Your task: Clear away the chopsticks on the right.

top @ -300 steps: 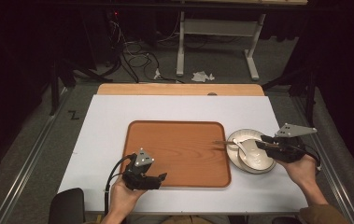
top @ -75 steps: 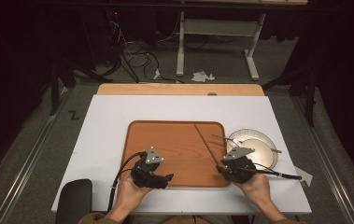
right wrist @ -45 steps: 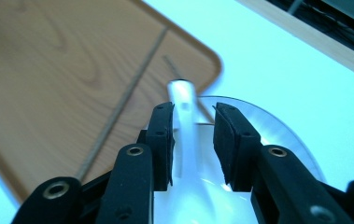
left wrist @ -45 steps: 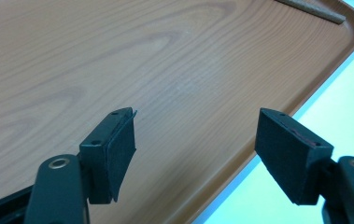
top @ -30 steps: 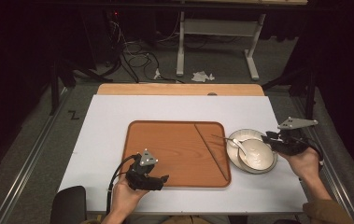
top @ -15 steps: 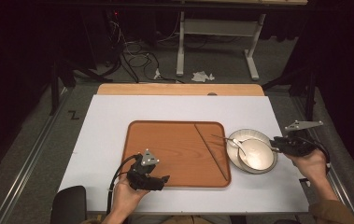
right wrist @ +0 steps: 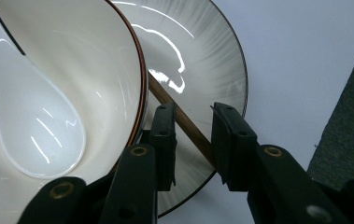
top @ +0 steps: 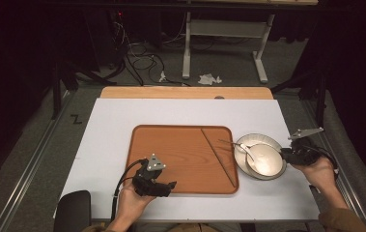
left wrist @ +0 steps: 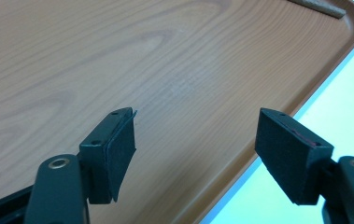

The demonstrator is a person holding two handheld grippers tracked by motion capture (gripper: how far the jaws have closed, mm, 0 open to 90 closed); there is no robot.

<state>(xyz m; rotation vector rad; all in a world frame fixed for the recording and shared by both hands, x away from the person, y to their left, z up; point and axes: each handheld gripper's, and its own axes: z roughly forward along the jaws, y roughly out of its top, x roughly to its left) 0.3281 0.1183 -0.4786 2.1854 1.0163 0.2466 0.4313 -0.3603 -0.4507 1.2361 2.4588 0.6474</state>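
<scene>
Right tool point(right wrist: 192, 140) has dropped to the grey ribbed plate point(right wrist: 212, 60), jaws spread around the brown wooden chopstick point(right wrist: 184, 125) lying there, ready to pinch it.

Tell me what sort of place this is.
Probably a lab or studio set up for recording, not a kitchen: a white table stands under dark surroundings, loose cables lie on the floor behind it, and a tray and bowl are laid out like test props.

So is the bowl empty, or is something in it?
Not empty: the bowl holds a white spoon, with no food or liquid visible. It sits on the plate.
</scene>
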